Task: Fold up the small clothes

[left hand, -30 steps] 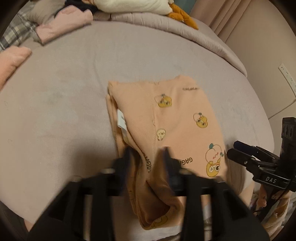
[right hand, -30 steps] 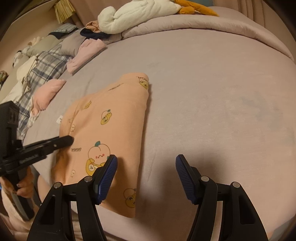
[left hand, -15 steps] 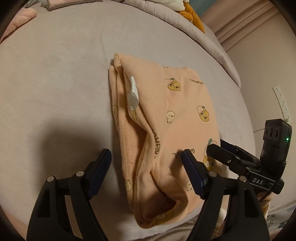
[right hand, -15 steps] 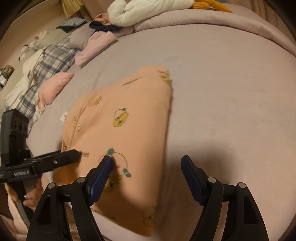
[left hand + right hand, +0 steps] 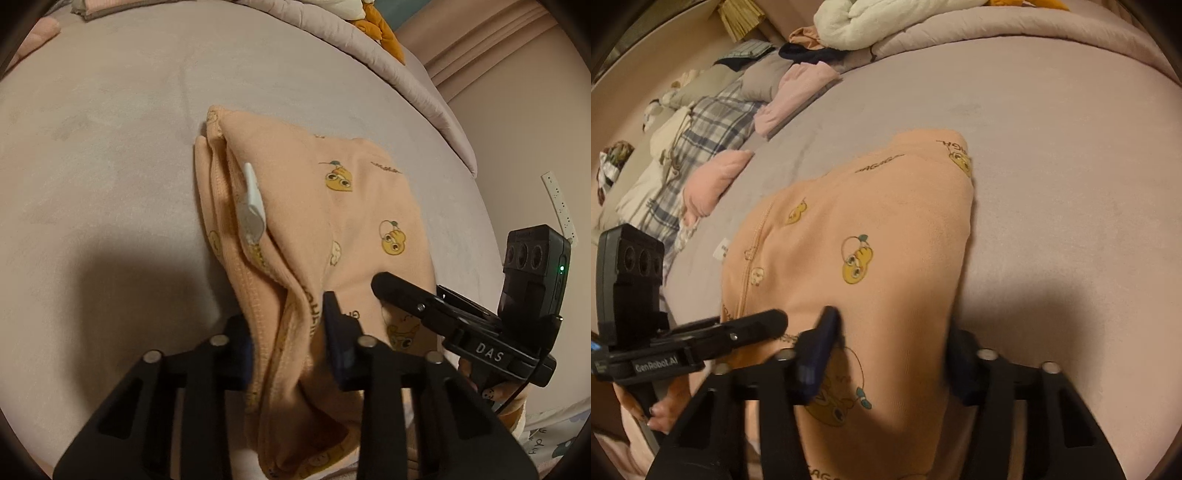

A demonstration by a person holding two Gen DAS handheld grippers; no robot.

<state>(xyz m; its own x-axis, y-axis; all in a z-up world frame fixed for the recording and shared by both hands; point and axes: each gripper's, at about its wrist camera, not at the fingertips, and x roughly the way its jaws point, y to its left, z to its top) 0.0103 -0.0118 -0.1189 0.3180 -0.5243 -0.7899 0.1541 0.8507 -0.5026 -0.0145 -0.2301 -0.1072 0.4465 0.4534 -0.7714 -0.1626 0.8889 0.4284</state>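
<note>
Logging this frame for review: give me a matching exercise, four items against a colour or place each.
Items:
1. folded garment
2. care label
3. plaid cloth
4. bed sheet

Descriptions:
a. white, at the garment's left edge
b. peach, cartoon prints
c. plain grey-lilac, under the garment
d. checked, far left in the right wrist view

Pairs: 1-b, 2-a, 3-d, 4-c

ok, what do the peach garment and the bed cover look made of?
Peach garment: soft matte knit, probably cotton jersey; stitched hems, printed cartoons, limp folds. Bed cover: grey-lilac fabric, short napped, suede-like look with faint brush marks; exact fibre unclear.
</note>
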